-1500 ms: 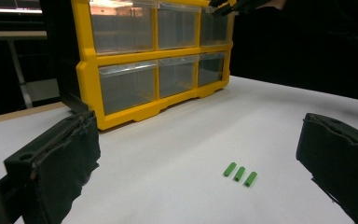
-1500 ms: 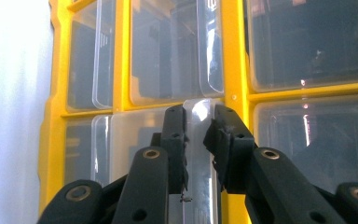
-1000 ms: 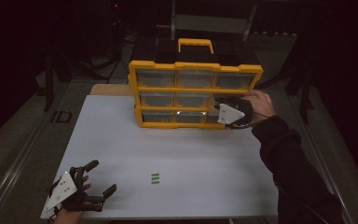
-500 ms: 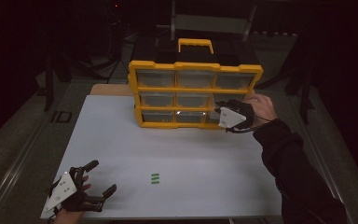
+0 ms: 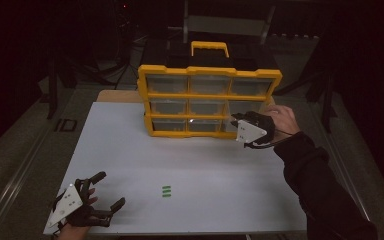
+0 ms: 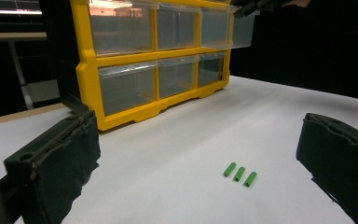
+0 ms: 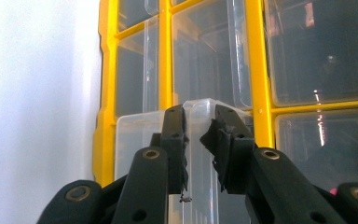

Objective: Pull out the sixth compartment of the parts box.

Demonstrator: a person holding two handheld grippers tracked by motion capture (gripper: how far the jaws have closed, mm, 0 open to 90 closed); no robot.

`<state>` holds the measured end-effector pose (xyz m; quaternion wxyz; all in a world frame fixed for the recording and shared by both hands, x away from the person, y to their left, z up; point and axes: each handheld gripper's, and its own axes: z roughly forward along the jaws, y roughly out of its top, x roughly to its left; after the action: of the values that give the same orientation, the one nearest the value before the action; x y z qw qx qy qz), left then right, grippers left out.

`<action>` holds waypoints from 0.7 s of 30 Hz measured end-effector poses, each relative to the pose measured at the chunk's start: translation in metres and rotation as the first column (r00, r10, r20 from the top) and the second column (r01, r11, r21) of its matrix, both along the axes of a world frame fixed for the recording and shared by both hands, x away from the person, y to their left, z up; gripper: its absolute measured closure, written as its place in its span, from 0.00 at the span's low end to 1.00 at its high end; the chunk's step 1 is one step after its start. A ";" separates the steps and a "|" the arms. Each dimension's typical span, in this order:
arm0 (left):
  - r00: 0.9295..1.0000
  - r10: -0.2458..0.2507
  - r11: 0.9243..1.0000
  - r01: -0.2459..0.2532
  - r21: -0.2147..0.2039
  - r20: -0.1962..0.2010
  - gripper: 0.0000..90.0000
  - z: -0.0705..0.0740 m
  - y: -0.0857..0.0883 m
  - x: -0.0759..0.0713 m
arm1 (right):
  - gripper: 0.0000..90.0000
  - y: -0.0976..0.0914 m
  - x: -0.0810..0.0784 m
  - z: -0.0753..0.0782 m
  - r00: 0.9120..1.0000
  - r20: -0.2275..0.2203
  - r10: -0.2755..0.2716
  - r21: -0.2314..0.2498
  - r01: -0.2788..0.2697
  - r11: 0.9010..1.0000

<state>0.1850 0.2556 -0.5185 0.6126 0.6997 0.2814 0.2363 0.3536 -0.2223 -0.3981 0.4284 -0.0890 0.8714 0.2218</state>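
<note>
With the right claw point(image 7: 199, 128) pinching the clear drawer's point(image 7: 200, 154) front lip, pull straight out from the yellow cabinet point(image 5: 210, 95), keeping the drawer level; left claw point(image 5: 105, 192) rests wide open, empty.

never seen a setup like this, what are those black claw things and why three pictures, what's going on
A person sits at a white table, holding a two-jaw gripper in each hand. One picture looks down from above; the other two come from cameras riding on each gripper. The right gripper is closed on the handle of a clear drawer, pulled partly out of the yellow drawer cabinet, at its right-hand column as seen from above. The left gripper rests open near the table's front edge. Three small green pegs lie side by side on the table.
</note>
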 end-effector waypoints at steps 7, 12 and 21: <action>1.000 0.000 1.000 0.000 0.000 0.001 0.00 0.000 0.000 0.000 | 0.84 -0.001 -0.009 0.001 1.000 -0.004 0.010 0.003 -0.010 1.000; 1.000 0.000 1.000 0.000 0.002 0.002 0.00 0.000 0.000 0.000 | 0.84 -0.001 -0.016 0.002 1.000 -0.006 0.020 0.006 -0.019 1.000; 1.000 0.000 1.000 0.000 0.003 0.003 0.00 0.000 0.000 0.000 | 0.84 -0.002 -0.024 0.003 1.000 -0.013 0.027 0.014 -0.027 1.000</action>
<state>0.1847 0.2559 -0.5181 0.6118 0.7003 0.2804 0.2379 0.3298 -0.2240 -0.3950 0.4204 -0.0964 0.8712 0.2344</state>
